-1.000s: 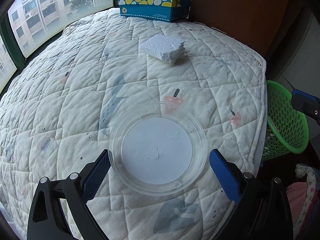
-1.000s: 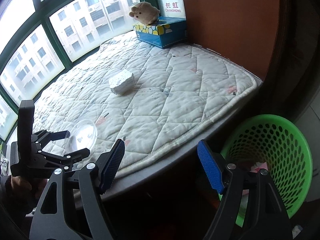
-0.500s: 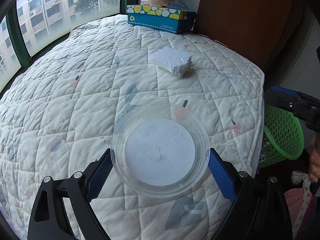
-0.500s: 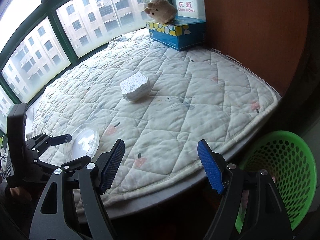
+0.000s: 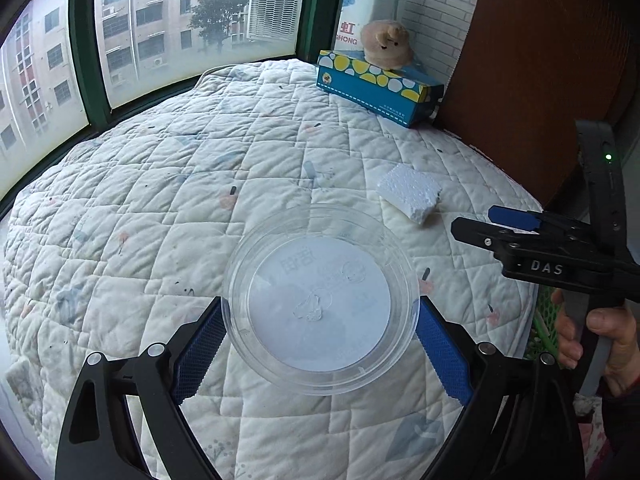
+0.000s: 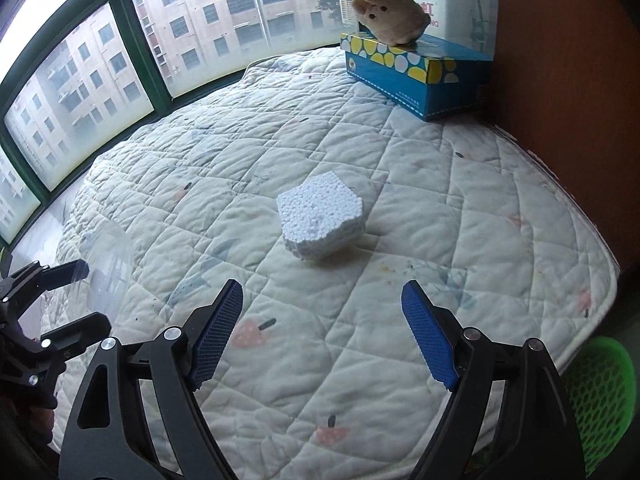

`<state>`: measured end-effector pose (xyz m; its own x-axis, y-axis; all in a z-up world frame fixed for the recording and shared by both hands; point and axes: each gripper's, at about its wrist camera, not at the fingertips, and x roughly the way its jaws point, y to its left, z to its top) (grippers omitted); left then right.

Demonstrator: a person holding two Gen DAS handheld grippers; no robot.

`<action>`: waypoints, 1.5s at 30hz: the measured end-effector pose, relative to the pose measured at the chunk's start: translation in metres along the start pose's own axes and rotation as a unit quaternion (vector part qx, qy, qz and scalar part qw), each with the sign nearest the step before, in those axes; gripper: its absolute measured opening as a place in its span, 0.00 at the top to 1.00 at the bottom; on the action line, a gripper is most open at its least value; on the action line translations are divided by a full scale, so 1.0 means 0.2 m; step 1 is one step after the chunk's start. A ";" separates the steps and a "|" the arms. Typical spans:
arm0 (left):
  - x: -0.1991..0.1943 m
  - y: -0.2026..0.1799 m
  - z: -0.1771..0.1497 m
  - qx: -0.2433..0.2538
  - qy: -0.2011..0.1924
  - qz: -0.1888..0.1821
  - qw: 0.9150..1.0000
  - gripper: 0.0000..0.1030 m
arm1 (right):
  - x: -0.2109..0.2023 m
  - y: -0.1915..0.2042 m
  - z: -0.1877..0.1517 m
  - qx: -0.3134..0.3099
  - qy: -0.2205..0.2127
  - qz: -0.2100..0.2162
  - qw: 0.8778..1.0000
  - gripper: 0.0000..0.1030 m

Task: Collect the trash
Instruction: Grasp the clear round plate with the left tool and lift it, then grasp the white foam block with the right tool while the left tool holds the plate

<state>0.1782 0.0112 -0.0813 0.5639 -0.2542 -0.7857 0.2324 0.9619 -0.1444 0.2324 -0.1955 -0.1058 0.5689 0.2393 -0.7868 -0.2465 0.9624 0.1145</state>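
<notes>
A clear round plastic lid (image 5: pixel 320 304) sits between the blue pads of my left gripper (image 5: pixel 320 340), which is shut on its rim and holds it just above the quilted mattress (image 5: pixel 180 200). The lid shows faintly at the left of the right wrist view (image 6: pixel 110 268). A white foam block (image 6: pixel 322 216) lies on the mattress ahead of my right gripper (image 6: pixel 322 332), which is open and empty above the quilt. The block also shows in the left wrist view (image 5: pixel 410 194), beyond the right gripper (image 5: pixel 492 220).
A blue tissue box (image 6: pixel 416 76) with a plush toy (image 6: pixel 390 12) on it stands at the far corner by a brown panel (image 6: pixel 560 80). A green mesh basket (image 6: pixel 600 396) stands on the floor off the mattress's right edge. Windows run along the back.
My right gripper has moved from beside the green basket over the mattress toward the foam block. My left gripper has closed on the clear lid and tilted up.
</notes>
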 end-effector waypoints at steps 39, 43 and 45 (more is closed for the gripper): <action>0.03 -0.21 -0.01 0.009 0.008 -0.037 0.999 0.14 | -0.15 -0.13 -0.18 0.030 -0.011 -0.050 0.998 0.39; 0.03 -0.33 -0.01 0.023 0.009 -0.050 0.998 0.14 | -0.29 -0.21 -0.27 0.053 -0.018 -0.059 0.997 0.39; 0.02 -0.39 -0.02 0.032 0.008 -0.056 0.998 0.14 | -0.35 -0.24 -0.32 0.063 -0.024 -0.063 0.996 0.39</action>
<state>0.1593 -0.0651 -0.0748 0.5194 -0.3578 -0.7761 0.3433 0.9190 -0.1939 0.1545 -0.2676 -0.0945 0.6266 0.1180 -0.7704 -0.0725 0.9930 0.0931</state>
